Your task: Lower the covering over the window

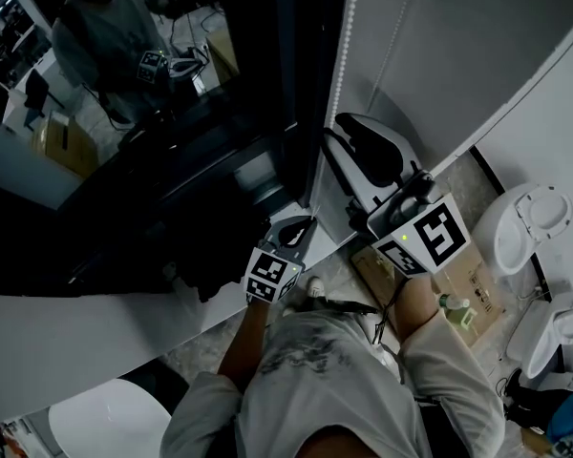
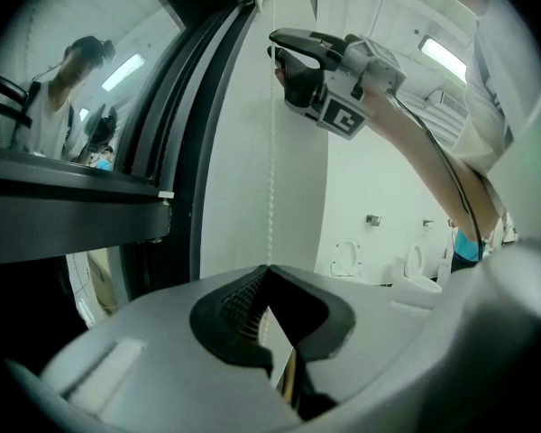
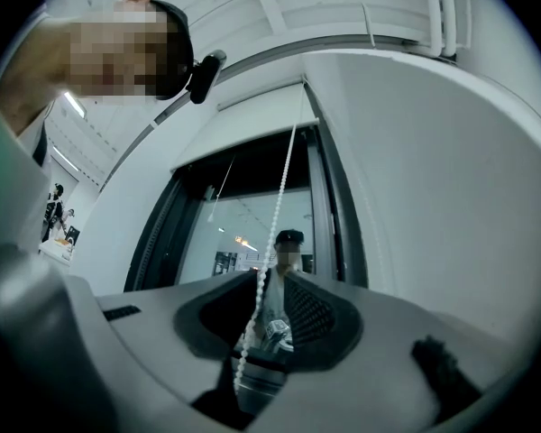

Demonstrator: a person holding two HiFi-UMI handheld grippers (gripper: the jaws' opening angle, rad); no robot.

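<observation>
A white bead chain (image 1: 341, 55) hangs beside the dark window (image 1: 172, 113), against the white wall. My left gripper (image 1: 291, 229) is low, by the sill. In the left gripper view its jaws (image 2: 269, 273) are shut on the bead chain (image 2: 271, 170), which runs straight up from their tips. My right gripper (image 1: 349, 132) is higher on the same chain and shows in the left gripper view as the right gripper (image 2: 293, 61). Its jaws (image 3: 272, 282) stand open, and the chain (image 3: 278, 215) hangs loose between them. The white blind (image 3: 243, 120) covers only the top of the window.
The black window frame (image 2: 176, 133) stands just left of the chain. A white sill (image 1: 76, 322) runs under the window. White toilets (image 1: 530, 222) and a cardboard box (image 1: 468, 289) are on the floor to the right. The glass reflects a person.
</observation>
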